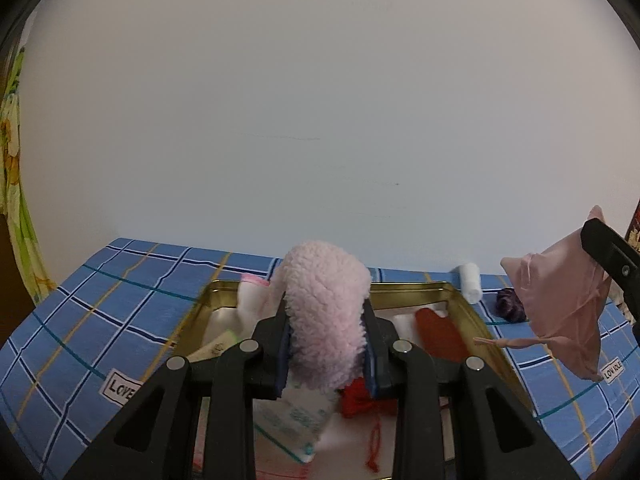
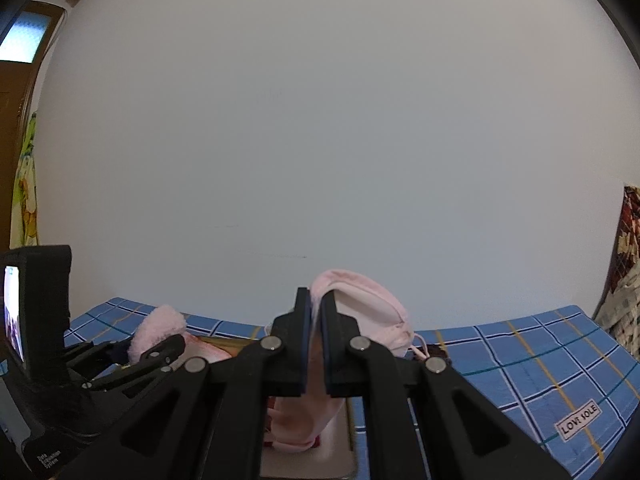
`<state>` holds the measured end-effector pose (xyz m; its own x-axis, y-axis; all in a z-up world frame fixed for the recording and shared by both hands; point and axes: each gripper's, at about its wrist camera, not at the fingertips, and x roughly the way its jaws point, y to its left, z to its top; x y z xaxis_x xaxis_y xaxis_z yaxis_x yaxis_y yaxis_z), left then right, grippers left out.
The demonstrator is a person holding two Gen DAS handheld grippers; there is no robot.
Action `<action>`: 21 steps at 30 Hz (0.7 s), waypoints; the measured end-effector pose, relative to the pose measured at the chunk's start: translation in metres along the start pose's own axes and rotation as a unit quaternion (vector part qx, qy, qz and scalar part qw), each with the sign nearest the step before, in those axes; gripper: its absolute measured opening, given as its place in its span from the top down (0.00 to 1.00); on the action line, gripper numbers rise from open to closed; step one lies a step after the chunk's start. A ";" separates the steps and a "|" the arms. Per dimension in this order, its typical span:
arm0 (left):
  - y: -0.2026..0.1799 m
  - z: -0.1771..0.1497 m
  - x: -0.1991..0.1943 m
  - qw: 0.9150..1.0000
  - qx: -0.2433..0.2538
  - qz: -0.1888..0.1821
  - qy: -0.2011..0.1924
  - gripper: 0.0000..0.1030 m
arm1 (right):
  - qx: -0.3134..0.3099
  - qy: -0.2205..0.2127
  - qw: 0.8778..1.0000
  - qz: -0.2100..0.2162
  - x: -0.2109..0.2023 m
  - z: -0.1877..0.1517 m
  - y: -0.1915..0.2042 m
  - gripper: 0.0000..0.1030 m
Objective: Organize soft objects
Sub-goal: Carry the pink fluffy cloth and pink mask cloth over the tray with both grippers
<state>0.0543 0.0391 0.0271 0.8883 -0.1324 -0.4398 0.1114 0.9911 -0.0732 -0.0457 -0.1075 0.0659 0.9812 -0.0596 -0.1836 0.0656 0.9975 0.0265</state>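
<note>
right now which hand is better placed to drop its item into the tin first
Left. The left gripper holds the fluffy pink cloth directly over the gold tin. The right gripper holds the pink mask off to the tin's right, above the checked cloth.

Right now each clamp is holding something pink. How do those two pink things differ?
The fluffy pink piece in the left gripper is thick and woolly; the pink face mask in the right gripper is thin and smooth, with ear strings.

The fluffy piece bulges wide between its fingers; the mask is pinched nearly flat.

Both are pale pink, soft, and held up above the gold tin.
</note>
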 end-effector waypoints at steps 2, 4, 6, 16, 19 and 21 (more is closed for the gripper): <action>0.005 0.000 0.002 1.000 -0.002 0.004 0.001 0.70 | 0.001 0.004 1.000 0.005 0.005 -0.002 0.004 0.96; 0.008 -0.001 0.003 1.000 -0.004 0.008 0.002 0.70 | -0.001 0.006 1.000 0.008 0.009 -0.003 0.008 0.96; 0.012 0.000 0.004 1.000 -0.005 0.012 0.004 0.70 | -0.001 0.009 1.000 0.011 0.018 -0.005 0.006 0.96; 0.019 -0.002 0.010 0.999 -0.003 0.036 0.014 0.70 | -0.001 0.023 0.999 0.029 0.042 -0.012 0.019 0.96; 0.020 -0.002 0.011 0.999 -0.003 0.040 0.018 0.70 | 0.003 0.028 0.999 0.032 0.048 -0.014 0.020 0.96; 0.021 -0.001 0.011 0.999 -0.003 0.046 0.021 0.70 | 0.002 0.032 0.999 0.034 0.053 -0.017 0.016 0.96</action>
<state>0.0662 0.0580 0.0195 0.8750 -0.0421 -0.4823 0.0281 0.9990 -0.0362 0.0046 -0.0938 0.0399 0.9696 0.0103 -0.2444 0.0007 0.9990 0.0452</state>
